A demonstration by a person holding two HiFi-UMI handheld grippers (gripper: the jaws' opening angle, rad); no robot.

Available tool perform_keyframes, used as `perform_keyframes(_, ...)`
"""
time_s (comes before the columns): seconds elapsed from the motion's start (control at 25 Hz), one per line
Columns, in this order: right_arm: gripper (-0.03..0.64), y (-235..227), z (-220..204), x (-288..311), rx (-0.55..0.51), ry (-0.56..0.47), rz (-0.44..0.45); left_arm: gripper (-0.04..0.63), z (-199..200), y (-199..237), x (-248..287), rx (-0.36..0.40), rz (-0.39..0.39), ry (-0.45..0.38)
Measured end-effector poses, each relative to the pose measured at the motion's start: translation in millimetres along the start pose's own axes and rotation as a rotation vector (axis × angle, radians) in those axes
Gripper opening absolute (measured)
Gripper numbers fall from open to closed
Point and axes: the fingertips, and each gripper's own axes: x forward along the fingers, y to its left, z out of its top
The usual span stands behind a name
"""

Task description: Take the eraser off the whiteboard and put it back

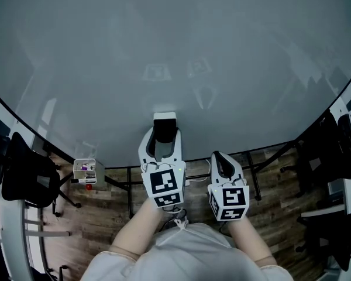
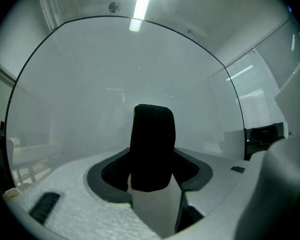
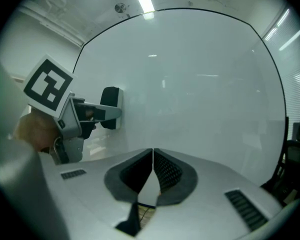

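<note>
The whiteboard fills the upper part of the head view. The eraser, black with a white end, rests against the board's lower part. My left gripper points level at the board, its jaws shut on the eraser's two sides. In the left gripper view the eraser stands upright between the dark pads of the left gripper. My right gripper hangs just right of it, apart from the board, shut with nothing in it. The right gripper view shows the right gripper with its jaws together, and the eraser against the board.
A small white box with pens hangs at the board's lower left. Black chairs stand at the left and at the right. The board's dark frame legs stand on a wooden floor.
</note>
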Motion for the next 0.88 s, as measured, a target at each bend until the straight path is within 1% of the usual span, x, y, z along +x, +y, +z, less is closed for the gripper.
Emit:
perform_keyframes(0.2,0.028,-1,-1,-8,-0.038,-0.006,-0.018,0.245,1,-2,-8,-0.015,-0.019,0.005)
perform_keyframes(0.36,0.028,3,-3,-14,-0.03,-0.002,-0.009,0.245,3,-7,-21,0.018,-0.026,-0.013)
perform_keyframes(0.48,0.028,7,-4,-21,-0.03,-0.001,-0.002,0.247,-2,-13,-34,0.012,-0.045,-0.009)
perform_keyframes(0.6,0.028,11,-5,-28,-0.026,-0.003,0.008,0.247,-14,-18,-49,-0.001,-0.063,0.016)
perform_keyframes(0.72,0.028,18,-6,-33,-0.026,-0.003,0.021,0.247,-34,-22,-63,-0.03,-0.083,0.063)
perform_keyframes(0.88,0.028,29,-9,-40,-0.027,0.0,0.041,0.247,-54,-25,-80,-0.022,-0.082,0.096)
